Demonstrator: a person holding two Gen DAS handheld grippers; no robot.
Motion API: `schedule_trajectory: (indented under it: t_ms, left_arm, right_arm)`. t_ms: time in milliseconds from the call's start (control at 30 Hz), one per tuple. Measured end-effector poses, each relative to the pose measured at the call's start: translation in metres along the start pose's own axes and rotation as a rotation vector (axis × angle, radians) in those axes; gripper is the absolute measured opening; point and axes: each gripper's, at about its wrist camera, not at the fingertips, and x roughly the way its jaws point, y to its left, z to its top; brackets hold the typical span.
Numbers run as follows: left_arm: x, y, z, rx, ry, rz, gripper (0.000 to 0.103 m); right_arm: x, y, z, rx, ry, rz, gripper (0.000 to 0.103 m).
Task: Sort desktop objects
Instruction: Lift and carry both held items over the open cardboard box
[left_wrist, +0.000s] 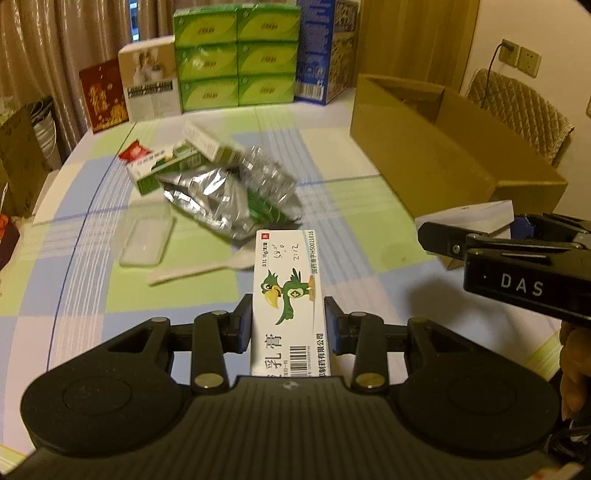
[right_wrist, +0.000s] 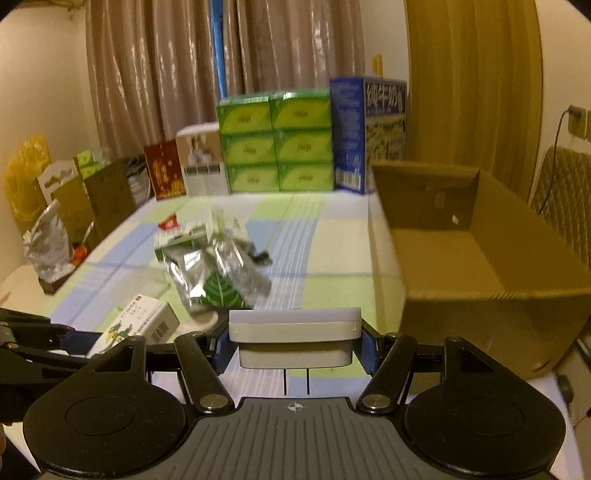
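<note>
A checked tablecloth (left_wrist: 332, 155) carries clutter beside an open carton (right_wrist: 461, 258), likely the destination; left gripper (left_wrist: 288, 325) clamps a carried ointment box (left_wrist: 286, 291); right gripper (right_wrist: 293, 349) clamps a white plug (right_wrist: 293, 338).

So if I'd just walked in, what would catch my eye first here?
Probably the white medicine box with a green cartoon bird, clamped in the left hand-held gripper above the checked tablecloth. Next, the white plug adapter gripped by the right hand-held gripper, prongs pointing down. Behind them, crumpled silver foil packets lie mid-table, with an open cardboard box to the right.
</note>
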Motion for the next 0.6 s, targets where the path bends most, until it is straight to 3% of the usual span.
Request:
schedule_trajectory:
  t_ms: [300,600]
  left_arm:
    - [-0.023,-0.034,0.03,0.041,-0.056,-0.027,0.033]
    - [-0.028,-0.078,0.054,0.107,-0.092,-0.059,0.033]
  right_arm:
    - [-0.032,-0.028,0.033,0.006,-0.09,-0.033,0.061]
    - [-0.051,-0.075,0.047,0.029,-0.12,-0.096,0.062]
